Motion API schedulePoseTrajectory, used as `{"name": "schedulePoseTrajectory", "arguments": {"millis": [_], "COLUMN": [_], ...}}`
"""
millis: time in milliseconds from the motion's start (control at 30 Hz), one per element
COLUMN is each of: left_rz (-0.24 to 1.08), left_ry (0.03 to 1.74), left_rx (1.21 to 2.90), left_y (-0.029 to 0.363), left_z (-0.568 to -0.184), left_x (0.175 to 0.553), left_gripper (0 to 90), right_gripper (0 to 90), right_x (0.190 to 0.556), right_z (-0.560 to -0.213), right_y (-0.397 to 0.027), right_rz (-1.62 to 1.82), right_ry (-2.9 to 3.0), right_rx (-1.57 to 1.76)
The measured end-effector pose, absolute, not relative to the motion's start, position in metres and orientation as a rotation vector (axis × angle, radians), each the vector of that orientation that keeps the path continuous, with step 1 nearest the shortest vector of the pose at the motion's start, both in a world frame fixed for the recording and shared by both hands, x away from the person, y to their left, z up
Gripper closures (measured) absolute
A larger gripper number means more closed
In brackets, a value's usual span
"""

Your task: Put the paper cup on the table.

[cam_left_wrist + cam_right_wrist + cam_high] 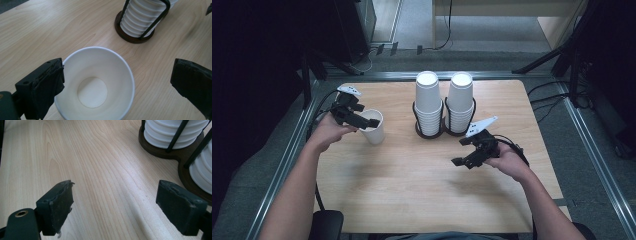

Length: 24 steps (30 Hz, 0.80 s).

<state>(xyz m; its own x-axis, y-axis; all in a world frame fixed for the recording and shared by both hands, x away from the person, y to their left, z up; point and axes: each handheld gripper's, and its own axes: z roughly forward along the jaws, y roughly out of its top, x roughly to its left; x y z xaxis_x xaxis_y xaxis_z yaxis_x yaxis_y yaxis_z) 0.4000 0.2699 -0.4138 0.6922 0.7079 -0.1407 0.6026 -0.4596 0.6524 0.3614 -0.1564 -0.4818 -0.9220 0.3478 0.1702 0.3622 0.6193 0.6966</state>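
Note:
A single white paper cup stands upright and empty on the left of the wooden table. My left gripper hangs over it, open. In the left gripper view the cup sits between the wide-spread jaws of the left gripper; the left jaw is against its rim and the right jaw is well clear. My right gripper is open over bare wood to the right of centre, in front of the cup holder. In the right gripper view the right gripper has nothing between its jaws.
Two tall stacks of white cups stand upside down in a black wire holder at the table's back middle. The holder's base lies close ahead and to the right of the right gripper. Metal rails edge the table.

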Motion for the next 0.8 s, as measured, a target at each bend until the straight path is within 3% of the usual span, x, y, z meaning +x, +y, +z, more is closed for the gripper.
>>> {"name": "schedulePoseTrajectory", "arguments": {"millis": [367,800], "left_rz": [0.158,0.141], "left_ry": [0.892,0.886], "left_rx": [2.230,2.228], "left_y": [0.243,0.224], "left_z": [-0.407,-0.414], "left_x": [0.391,0.384], "left_gripper": [0.0,0.0], "right_gripper": [14.3,14.3], "right_x": [0.361,0.361], "right_z": [-0.481,-0.479], "right_y": [-0.157,-0.158], "right_rz": [-1.220,-1.226], "right_ry": [-2.811,-2.814], "right_rx": [-0.607,-0.611]}}
